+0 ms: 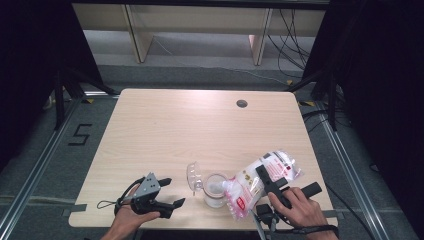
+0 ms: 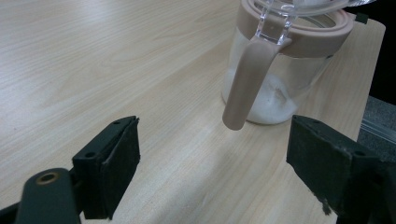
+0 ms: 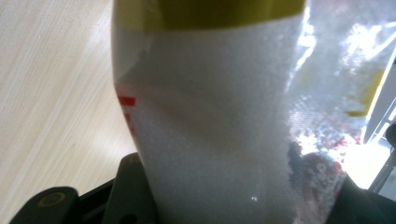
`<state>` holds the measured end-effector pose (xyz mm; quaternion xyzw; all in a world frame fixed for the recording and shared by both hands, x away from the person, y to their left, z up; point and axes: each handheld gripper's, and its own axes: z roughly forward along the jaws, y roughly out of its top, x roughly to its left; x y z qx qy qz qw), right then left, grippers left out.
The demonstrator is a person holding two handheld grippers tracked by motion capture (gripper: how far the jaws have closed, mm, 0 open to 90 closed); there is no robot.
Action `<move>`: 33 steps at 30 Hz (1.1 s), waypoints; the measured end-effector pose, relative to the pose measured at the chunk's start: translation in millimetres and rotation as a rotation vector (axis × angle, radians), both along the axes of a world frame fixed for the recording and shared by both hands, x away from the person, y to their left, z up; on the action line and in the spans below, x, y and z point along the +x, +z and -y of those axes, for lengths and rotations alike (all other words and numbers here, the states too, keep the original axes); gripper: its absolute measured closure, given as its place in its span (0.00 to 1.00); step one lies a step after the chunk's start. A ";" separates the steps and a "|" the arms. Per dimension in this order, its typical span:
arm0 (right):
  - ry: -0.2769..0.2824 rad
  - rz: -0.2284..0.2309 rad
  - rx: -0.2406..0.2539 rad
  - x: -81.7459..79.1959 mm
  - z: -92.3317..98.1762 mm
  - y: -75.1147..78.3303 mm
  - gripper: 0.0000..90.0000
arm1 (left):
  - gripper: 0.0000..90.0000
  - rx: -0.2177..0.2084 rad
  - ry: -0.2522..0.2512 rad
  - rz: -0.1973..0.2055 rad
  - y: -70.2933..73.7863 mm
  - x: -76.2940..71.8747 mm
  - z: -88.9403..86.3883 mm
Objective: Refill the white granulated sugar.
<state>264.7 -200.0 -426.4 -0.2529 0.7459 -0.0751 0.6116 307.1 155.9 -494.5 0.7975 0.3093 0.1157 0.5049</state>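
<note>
A clear jar (image 1: 215, 192) with a beige rim stands near the table's front edge, its clear lid (image 1: 194, 176) swung open to the left. White grains lie in its bottom (image 2: 273, 105), and a beige latch (image 2: 245, 79) hangs down its side. A clear bag of white grains (image 1: 247, 187) with red print is tilted, its low end at the jar's mouth. My right gripper (image 1: 289, 178) is shut on the bag's upper part, and the bag (image 3: 210, 116) sits between its jaws (image 3: 243, 196). My left gripper (image 1: 172, 192) rests left of the jar, open and holding nothing (image 2: 215, 163).
The wooden table (image 1: 200, 125) stretches away behind the jar, with a round cable hole (image 1: 242, 103) at the back right. Beyond the table stand wooden furniture legs (image 1: 137, 35) and cables (image 1: 295, 35). A "5" (image 1: 80, 134) is marked on the floor at the left.
</note>
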 end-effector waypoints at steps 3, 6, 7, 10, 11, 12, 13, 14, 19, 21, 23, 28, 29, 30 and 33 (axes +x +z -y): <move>0.006 0.001 0.005 0.2 -0.1 0.6 0.63 | 0.19 0.001 -0.001 0.000 -0.1 0.0 0.0; 0.006 0.003 0.005 0.1 0.0 0.7 0.63 | 0.19 -0.001 0.000 0.000 0.0 0.0 0.0; 0.007 0.003 0.004 0.2 0.1 0.8 0.63 | 0.19 0.000 0.000 0.000 0.0 0.0 -0.1; 0.008 0.001 0.000 0.2 0.0 0.7 0.63 | 0.19 0.000 0.000 0.000 0.1 0.0 -0.1; 0.007 0.002 -0.003 0.0 0.1 0.7 0.63 | 0.19 0.000 0.000 0.001 0.1 0.0 -0.1; 0.003 0.001 0.006 -0.2 0.2 0.5 0.63 | 0.19 0.000 0.000 0.001 0.1 0.0 -0.1; 0.006 0.000 -0.002 -0.4 0.3 0.7 0.63 | 0.19 -0.002 0.002 0.000 0.0 0.0 0.0; 0.006 0.003 -0.003 -0.3 -0.2 0.9 0.63 | 0.19 -0.002 0.001 0.000 0.0 0.0 0.0; 0.008 0.002 -0.003 -0.8 -0.1 1.3 0.63 | 0.19 0.002 0.000 0.002 0.1 0.0 0.0; 0.006 0.006 0.002 -1.0 -0.2 1.2 0.63 | 0.19 0.002 0.000 0.002 0.1 0.1 -0.1; 0.008 0.004 0.003 -1.1 -0.1 1.2 0.63 | 0.19 0.001 0.001 0.002 0.0 0.1 -0.1; 0.007 0.004 0.007 -1.2 0.0 0.9 0.64 | 0.19 0.002 0.002 0.002 0.1 -0.1 -0.1; 0.007 0.003 0.008 -1.2 0.0 0.9 0.64 | 0.19 0.003 -0.001 0.003 0.2 0.1 -0.2; 0.010 0.003 0.003 -1.1 -0.1 1.2 0.64 | 0.19 0.002 0.000 0.002 0.1 0.1 -0.2; 0.007 0.003 0.008 -1.3 0.0 0.9 0.64 | 0.19 0.002 0.000 0.003 0.2 0.0 -0.2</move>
